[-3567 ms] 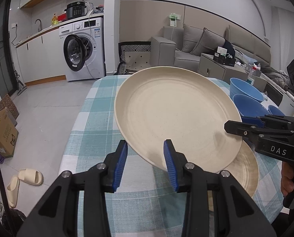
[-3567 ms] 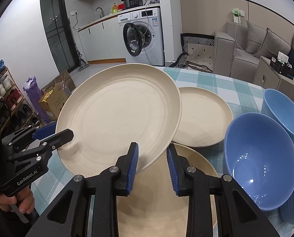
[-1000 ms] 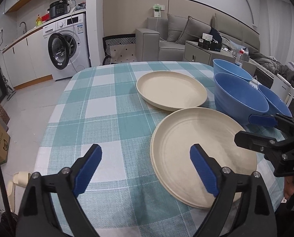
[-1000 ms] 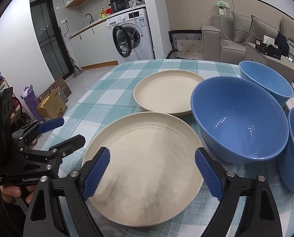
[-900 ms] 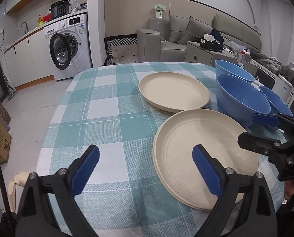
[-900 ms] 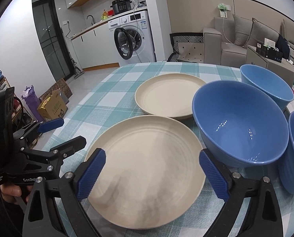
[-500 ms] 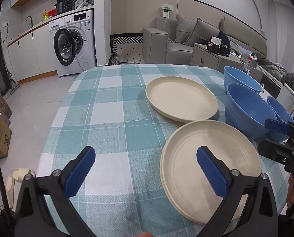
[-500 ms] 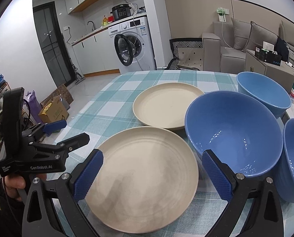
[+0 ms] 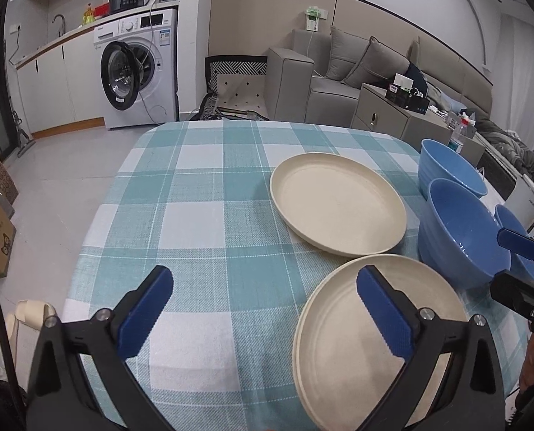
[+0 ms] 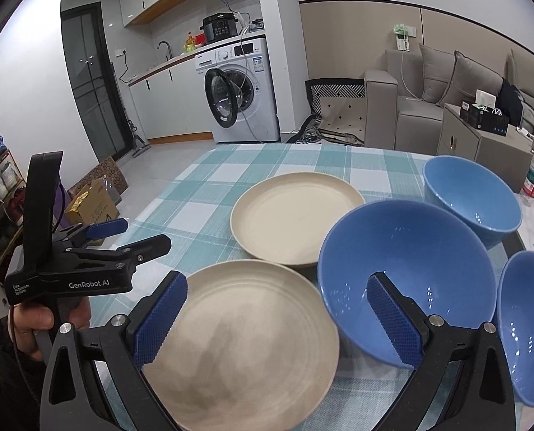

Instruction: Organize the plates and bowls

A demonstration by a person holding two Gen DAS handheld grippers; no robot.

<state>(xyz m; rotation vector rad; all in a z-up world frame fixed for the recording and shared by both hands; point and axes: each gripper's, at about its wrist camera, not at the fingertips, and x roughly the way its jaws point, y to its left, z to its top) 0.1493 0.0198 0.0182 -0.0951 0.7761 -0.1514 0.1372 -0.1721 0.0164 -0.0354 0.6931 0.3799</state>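
My left gripper (image 9: 265,309) and right gripper (image 10: 277,319) have just spread wide, gripping nothing, above the checked tablecloth (image 9: 195,215). Two cream plates (image 10: 241,344) (image 10: 295,215) lie centre frame; three blue bowls (image 10: 407,273) stand at right.

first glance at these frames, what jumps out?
Two cream plates on the teal checked tablecloth: the near plate sits just ahead of the right gripper, the far plate lies behind it. Three blue bowls crowd the right side, the big bowl nearest the plates. Both the right gripper and the left gripper have just been opening and now stand wide, holding nothing.
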